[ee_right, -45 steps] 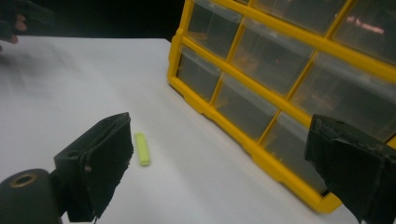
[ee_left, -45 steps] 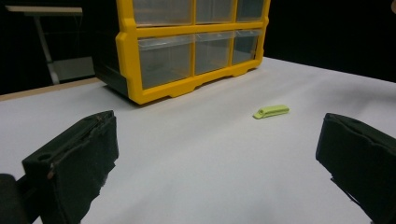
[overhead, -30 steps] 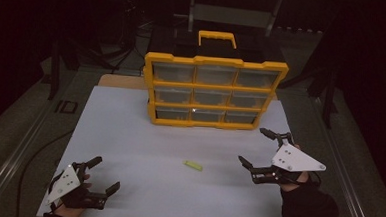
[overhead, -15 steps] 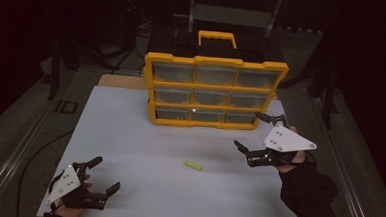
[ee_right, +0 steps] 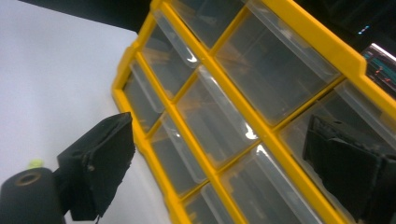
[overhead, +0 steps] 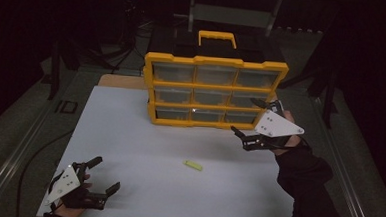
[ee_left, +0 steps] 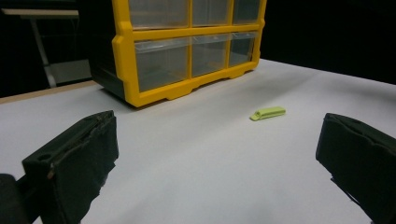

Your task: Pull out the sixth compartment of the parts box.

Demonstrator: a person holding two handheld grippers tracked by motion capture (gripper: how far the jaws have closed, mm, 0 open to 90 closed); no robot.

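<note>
A yellow drawer cabinet (overhead: 214,92) with three rows of clear drawers stands at the back of the white table (overhead: 124,135). A small yellow-green piece (overhead: 193,165) lies flat on the table in front of it. My right gripper (overhead: 244,115) is open, raised just off the cabinet's lower right drawers. In the right gripper view its jaws stand wide apart around the drawer fronts (ee_right: 243,116) without touching them. My left gripper (overhead: 106,173) is open and empty near the front left corner. In the left gripper view the piece (ee_left: 267,113) lies well ahead of the jaws.
The cabinet has a black top with a yellow carry handle (overhead: 216,37). A wooden board edge (overhead: 122,81) shows behind the white sheet. Dark floor and stand legs (overhead: 58,66) surround the table. Bare white surface spreads between the two grippers.
My right gripper has moved away from me and leftward, up to the cabinet's lower right drawers. The left gripper and the yellow-green piece have stayed put.
</note>
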